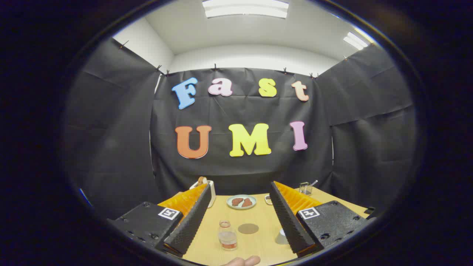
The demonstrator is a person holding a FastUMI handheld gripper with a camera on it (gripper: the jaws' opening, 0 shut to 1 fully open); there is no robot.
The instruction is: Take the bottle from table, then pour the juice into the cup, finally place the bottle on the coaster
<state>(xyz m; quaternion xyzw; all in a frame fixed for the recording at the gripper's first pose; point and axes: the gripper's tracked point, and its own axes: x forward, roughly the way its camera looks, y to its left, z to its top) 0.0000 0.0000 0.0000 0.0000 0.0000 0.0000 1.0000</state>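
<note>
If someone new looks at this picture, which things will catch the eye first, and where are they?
First comes the open claw, its two black ribbed fingers spread wide over the wooden table. Between them stands the small clear bottle with juice at its bottom, and a round brown coaster lies just beside it. Beyond them sits a pale plate with dark brown pieces on it.

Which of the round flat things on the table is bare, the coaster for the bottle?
The brown coaster, bare, beside the bottle between the open gripper fingers. The pale plate beyond holds two brown pieces.
</note>
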